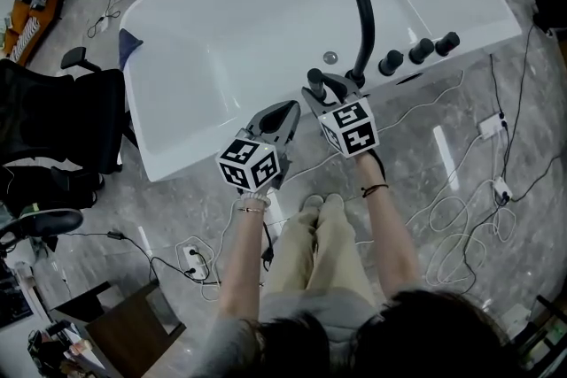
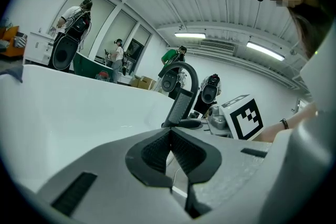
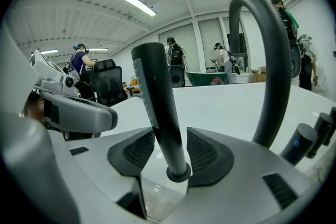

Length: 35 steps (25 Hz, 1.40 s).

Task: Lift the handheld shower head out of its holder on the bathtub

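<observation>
The black handheld shower head stands upright in its ring holder on the white bathtub's rim. My right gripper is open, its pads on either side of the wand's lower stem with a small gap showing on the right. From the head view the shower head sits just in front of the right gripper, next to the curved black faucet. My left gripper hovers a little left of it, shut and empty. In the left gripper view the shower head is ahead of the left gripper.
Three black knobs line the rim right of the faucet. Cables lie on the floor beside the tub. A black office chair stands at the left. A blue cloth hangs at the tub's left corner. People stand far off in the room.
</observation>
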Motion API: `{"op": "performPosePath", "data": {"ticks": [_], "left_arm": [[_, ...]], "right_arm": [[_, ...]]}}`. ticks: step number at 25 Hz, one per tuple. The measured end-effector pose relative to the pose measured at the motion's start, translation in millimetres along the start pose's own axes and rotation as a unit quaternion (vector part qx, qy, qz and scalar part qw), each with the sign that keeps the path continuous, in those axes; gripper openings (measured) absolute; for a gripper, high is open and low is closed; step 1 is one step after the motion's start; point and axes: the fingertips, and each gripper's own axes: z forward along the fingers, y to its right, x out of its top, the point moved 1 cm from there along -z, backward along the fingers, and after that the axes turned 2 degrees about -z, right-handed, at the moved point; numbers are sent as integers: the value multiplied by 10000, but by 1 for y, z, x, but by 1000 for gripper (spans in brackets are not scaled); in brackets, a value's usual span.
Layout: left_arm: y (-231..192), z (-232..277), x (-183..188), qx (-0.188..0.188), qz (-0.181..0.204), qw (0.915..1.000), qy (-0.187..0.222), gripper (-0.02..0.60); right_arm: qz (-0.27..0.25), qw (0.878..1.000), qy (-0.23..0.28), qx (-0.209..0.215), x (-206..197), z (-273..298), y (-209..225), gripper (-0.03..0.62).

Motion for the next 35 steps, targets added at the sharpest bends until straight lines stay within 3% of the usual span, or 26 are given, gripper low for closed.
{"op": "performPosePath", "data": {"ticks": [17,35], "left_arm": [[-6,6,0,-10,-166,9998,-126,5],[29,-31,64,-200,-120,9997,87,5]], "right_arm": [[153,9992,-7,-374,0,3,8,133],[19,9982,212,-553,84,-55,-17,133]]}}
